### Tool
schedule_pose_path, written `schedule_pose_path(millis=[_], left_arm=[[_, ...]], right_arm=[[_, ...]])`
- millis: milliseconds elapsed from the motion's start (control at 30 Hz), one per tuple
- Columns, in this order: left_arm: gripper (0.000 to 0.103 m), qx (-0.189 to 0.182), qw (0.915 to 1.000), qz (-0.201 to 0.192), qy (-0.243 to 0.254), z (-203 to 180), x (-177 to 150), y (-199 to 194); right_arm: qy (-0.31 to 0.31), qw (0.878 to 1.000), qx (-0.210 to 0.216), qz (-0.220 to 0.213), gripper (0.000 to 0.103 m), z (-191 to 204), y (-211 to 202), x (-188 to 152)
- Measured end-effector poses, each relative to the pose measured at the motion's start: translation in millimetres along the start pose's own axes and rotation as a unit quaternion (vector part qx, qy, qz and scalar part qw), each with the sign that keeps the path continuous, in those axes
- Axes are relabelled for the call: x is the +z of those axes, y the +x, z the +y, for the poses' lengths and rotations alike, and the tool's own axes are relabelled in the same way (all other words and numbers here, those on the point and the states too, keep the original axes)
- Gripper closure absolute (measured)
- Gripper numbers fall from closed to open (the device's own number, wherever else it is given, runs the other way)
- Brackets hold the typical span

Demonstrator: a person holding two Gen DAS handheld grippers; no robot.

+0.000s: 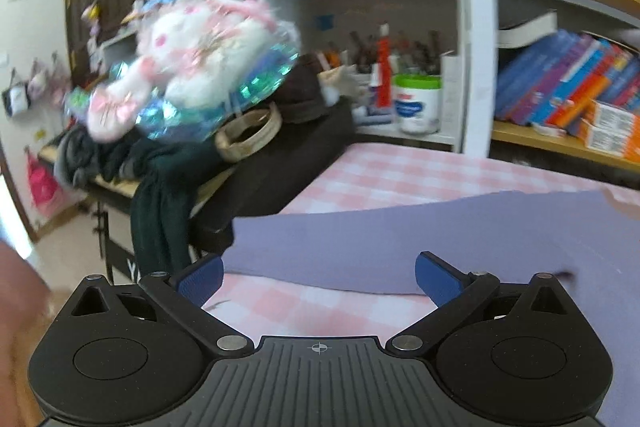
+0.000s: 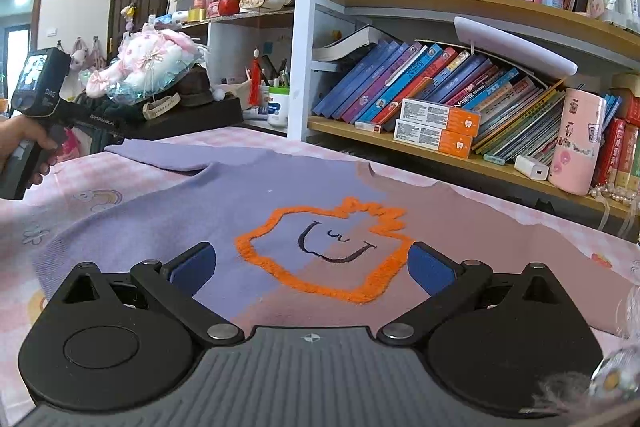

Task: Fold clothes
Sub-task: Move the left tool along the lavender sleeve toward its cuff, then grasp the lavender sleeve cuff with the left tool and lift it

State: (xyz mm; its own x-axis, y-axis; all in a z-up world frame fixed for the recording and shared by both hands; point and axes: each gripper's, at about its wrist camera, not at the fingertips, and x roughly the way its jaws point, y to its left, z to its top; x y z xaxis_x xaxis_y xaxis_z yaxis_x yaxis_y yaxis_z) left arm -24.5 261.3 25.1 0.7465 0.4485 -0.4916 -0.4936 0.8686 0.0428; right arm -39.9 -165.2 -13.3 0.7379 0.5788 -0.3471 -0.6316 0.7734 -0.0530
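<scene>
A sweater (image 2: 256, 195), half lilac and half mauve with an orange outlined face on the chest, lies flat on the pink checked tablecloth (image 2: 132, 179). Its lilac sleeve (image 1: 400, 239) stretches out to the left. My right gripper (image 2: 310, 263) hovers open just above the sweater's chest, nothing between its blue pads. My left gripper (image 1: 318, 277) is open too, low over the cloth at the near edge of the lilac sleeve. In the right wrist view a hand holds the left gripper's handle (image 2: 44, 115) at the table's far left.
Bookshelves (image 2: 460, 95) packed with books run along the back of the table. A pink cylinder (image 2: 576, 143) and boxes (image 2: 436, 131) stand on the lower shelf. To the left, a side table holds a plush toy (image 1: 200, 51), dark clothes (image 1: 160, 187) and a hoop (image 1: 248, 131).
</scene>
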Motion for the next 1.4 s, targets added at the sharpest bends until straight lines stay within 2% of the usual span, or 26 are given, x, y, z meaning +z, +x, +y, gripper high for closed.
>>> schedule_pose_path(millis=[200,333,567,667,800,967,1133,1200,1267,1333,1400], left_arm=[[0.004,-0.008,0.9959,0.039,-0.081,27,8,35],[0.004,0.0,0.9891,0.041,-0.141,46,14,48],[0.004,0.001,0.9771,0.053,-0.206,70,12,65],[0.004,-0.003,0.9748,0.054,-0.216,73,8,69],[0.009,-0.015,0.976,0.049,-0.212,70,8,67],[0.009,-0.045,0.976,0.054,-0.206,61,9,68],[0.01,-0.092,0.9664,0.056,-0.233,54,9,71],[0.013,-0.08,0.9711,0.057,-0.218,51,12,72],[0.014,-0.046,0.976,0.048,-0.207,56,14,72],[0.015,-0.022,0.9758,0.041,-0.214,68,14,74],[0.019,-0.019,0.9722,0.05,-0.228,78,13,79]], right_arm=[[0.008,1.0,0.001,0.005,0.0,-2,1,0],[0.008,1.0,0.003,0.005,0.0,-2,0,1],[0.005,1.0,0.006,0.009,0.0,-3,2,2],[0.006,1.0,0.008,0.014,0.0,-3,4,2],[0.01,1.0,0.008,0.017,0.0,-4,5,2],[0.01,1.0,0.008,0.018,0.0,-4,5,2],[0.013,1.0,0.012,0.018,0.0,-5,5,2],[0.014,1.0,0.013,0.018,0.0,-6,5,2],[0.016,1.0,0.014,0.018,0.0,-7,5,2],[0.018,1.0,0.015,0.018,0.0,-7,5,2],[0.018,0.999,0.017,0.021,0.0,-8,5,2]])
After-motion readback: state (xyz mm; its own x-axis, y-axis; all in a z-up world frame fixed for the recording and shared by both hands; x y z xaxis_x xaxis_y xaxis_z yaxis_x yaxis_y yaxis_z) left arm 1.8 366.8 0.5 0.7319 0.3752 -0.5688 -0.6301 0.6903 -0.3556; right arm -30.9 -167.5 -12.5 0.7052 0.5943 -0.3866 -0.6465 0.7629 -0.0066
